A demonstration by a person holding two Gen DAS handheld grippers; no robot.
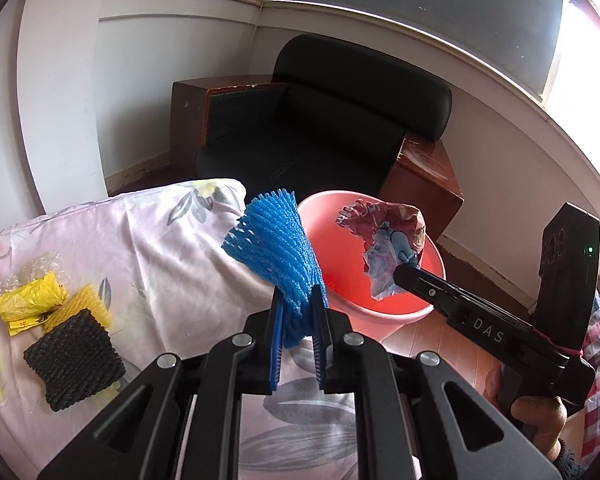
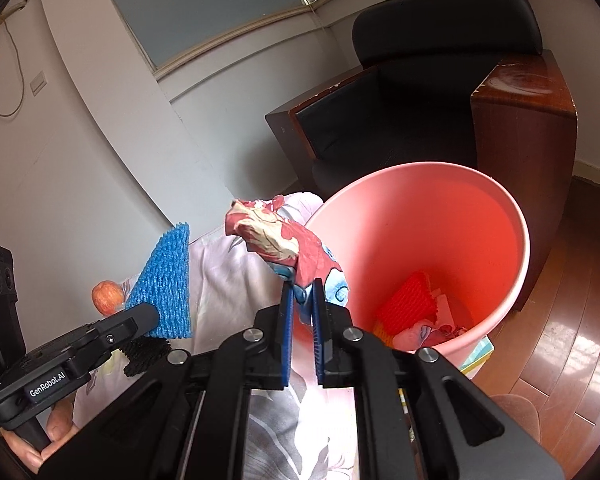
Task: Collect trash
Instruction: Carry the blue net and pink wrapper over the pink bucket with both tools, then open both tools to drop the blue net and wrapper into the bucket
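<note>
Step in hand, by my read: both hands are carrying trash toward the pink bin (image 2: 516, 232), and the drop is not yet done.

Left gripper (image 1: 299, 300) is clamping a blue foam fruit net (image 1: 274, 248). Jaws are nearly closed, and the net is fanning out above the pads. The net is hanging over the edge of the floral bedsheet (image 1: 140, 240), just beside the bin rim, not over the opening yet.

Right gripper (image 2: 302, 292) is pinching a crumpled red-and-blue wrapper (image 2: 284, 244), jaws almost fully together on a thin fold. In the left wrist view the wrapper is sitting over the bin mouth; in the right wrist view it is lining up with the near-left rim.

The bin is already holding a red foam net (image 2: 410, 300) and some paper scraps at the bottom.

Next move calls for pushing both loads further over the opening, then spreading the jaws. The foam net is light and springy, so it is likely to cling to the pads or drift; it needs to be well inside the rim before letting go.

Waiting on the sheet: a yellow plastic bag (image 1: 30, 304), a yellow foam net (image 1: 82, 306), a black foam net (image 1: 74, 364), bubble wrap (image 1: 40, 266). An apple (image 2: 106, 296) is lying there too.
</note>
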